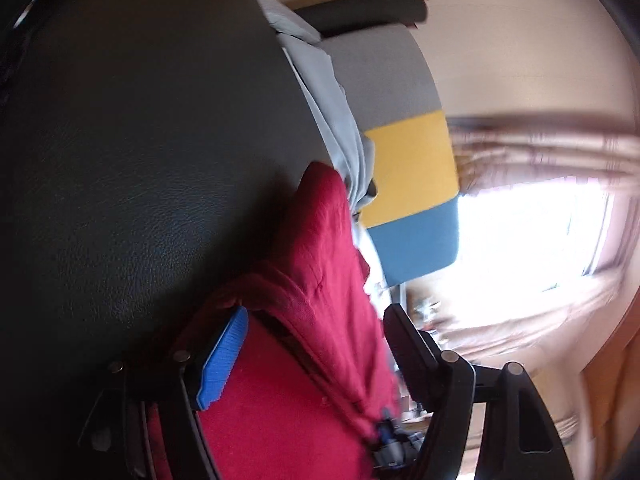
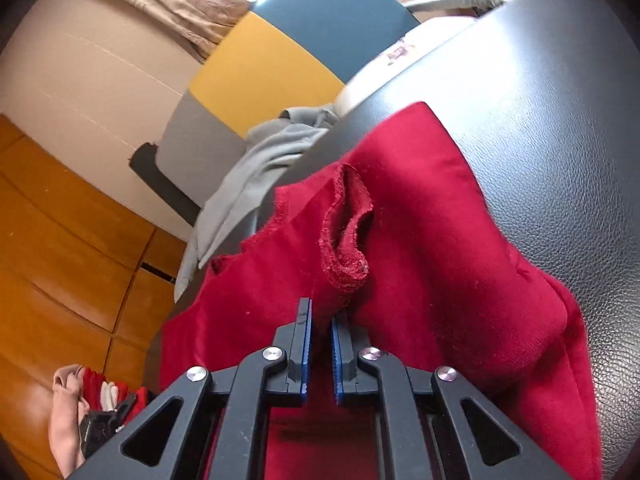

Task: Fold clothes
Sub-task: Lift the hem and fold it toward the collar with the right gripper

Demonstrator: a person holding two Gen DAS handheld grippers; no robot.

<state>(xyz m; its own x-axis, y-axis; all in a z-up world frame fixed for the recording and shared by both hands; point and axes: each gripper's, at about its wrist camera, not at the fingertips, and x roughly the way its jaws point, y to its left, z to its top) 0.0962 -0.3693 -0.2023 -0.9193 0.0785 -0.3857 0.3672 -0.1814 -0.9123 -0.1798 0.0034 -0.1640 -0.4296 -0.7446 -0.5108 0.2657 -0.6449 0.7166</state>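
Black leather-textured surface (image 2: 560,120) fills the area ahead and to the side of both grippers; also seen in the left wrist view (image 1: 140,160). Red garment (image 2: 420,240) lies draped on it, running from under the right jaws forward and out to both sides, one edge hanging off the surface's edge; in the left view the same red garment (image 1: 320,260) passes between the left jaws and extends ahead.

Chair back with grey, yellow and blue bands (image 2: 260,68) stands beyond the surface, well ahead of the right jaws. Grey cloth (image 2: 248,184) hangs over the surface edge, ahead-left of the right jaws, just beside the red garment. Orange floor (image 2: 60,240) to the left, below.

Right gripper (image 2: 320,320): jaws nearly together, pinching a bunched red fold between the blue pads (image 2: 306,344). Left gripper (image 1: 316,344): jaws spread wide, red fabric lying loose between them, blue pad (image 1: 224,360) on one side; not clamped.

Small pile of red, white and beige fabric (image 2: 96,392) lies low left of the right jaws; what it is, unclear.
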